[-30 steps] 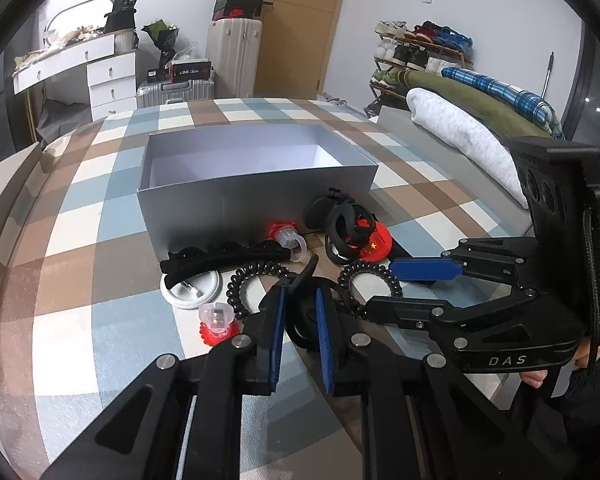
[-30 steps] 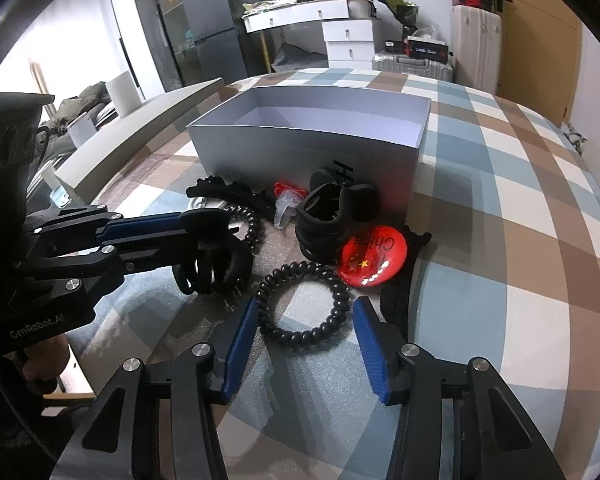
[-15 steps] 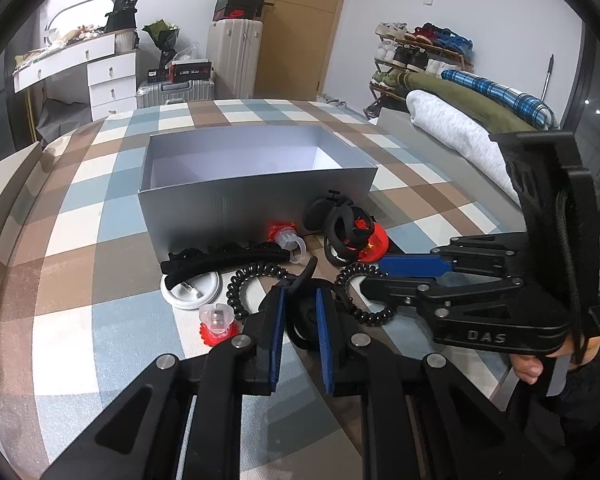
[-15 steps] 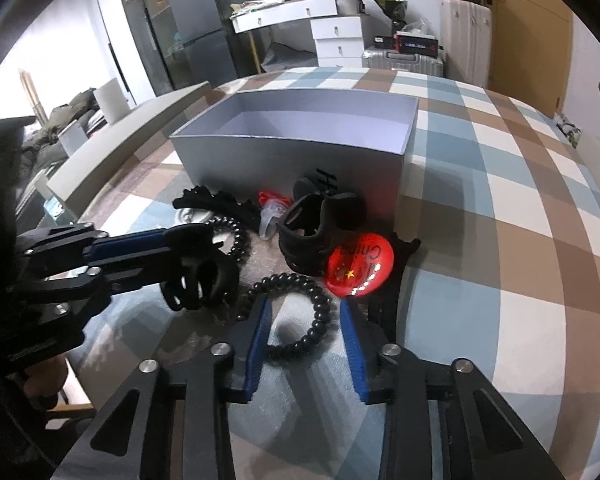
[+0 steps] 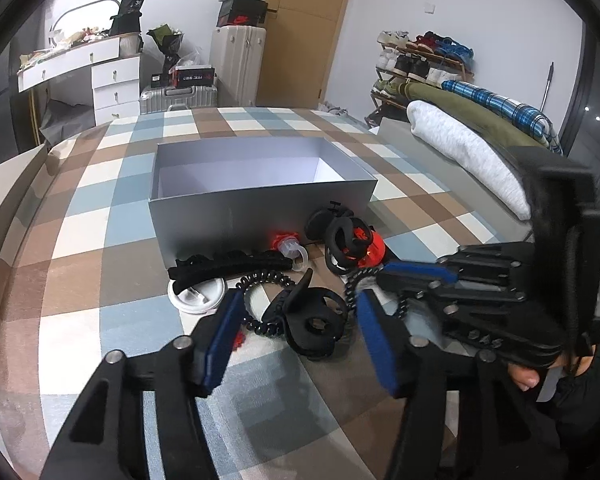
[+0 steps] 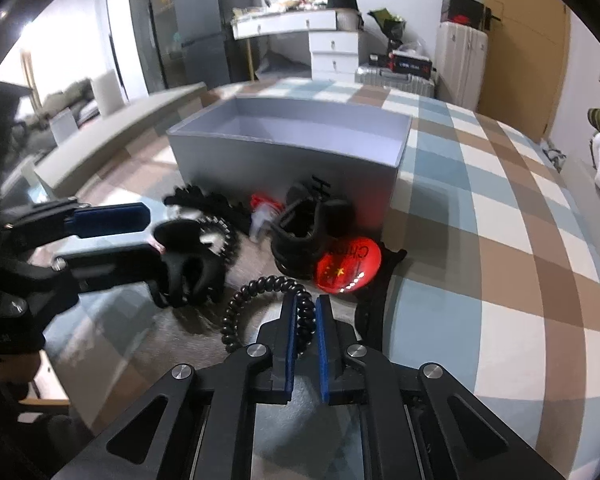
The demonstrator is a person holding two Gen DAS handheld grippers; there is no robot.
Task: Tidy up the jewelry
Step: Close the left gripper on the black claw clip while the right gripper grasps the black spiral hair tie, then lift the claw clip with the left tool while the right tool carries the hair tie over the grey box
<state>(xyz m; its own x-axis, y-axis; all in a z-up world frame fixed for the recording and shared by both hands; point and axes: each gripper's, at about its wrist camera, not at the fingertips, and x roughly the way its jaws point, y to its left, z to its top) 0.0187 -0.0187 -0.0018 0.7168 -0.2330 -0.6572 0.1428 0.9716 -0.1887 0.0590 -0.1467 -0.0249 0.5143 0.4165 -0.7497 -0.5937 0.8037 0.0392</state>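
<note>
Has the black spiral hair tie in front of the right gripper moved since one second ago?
Yes. The black spiral hair tie, which lay round beside the red oval badge, is now pinched narrow between the right gripper pads, drawn away from the grey box.

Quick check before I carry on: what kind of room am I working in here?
Most likely a bedroom. The work surface is a bed with a checked cover, there is a white dressing table with a mirror, and a shoe rack beside suitcases.

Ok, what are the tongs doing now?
Right tongs shut on black coil hair tie. Left tongs opening, black claw clip between them. Grey box empty, nothing blocking.
</note>
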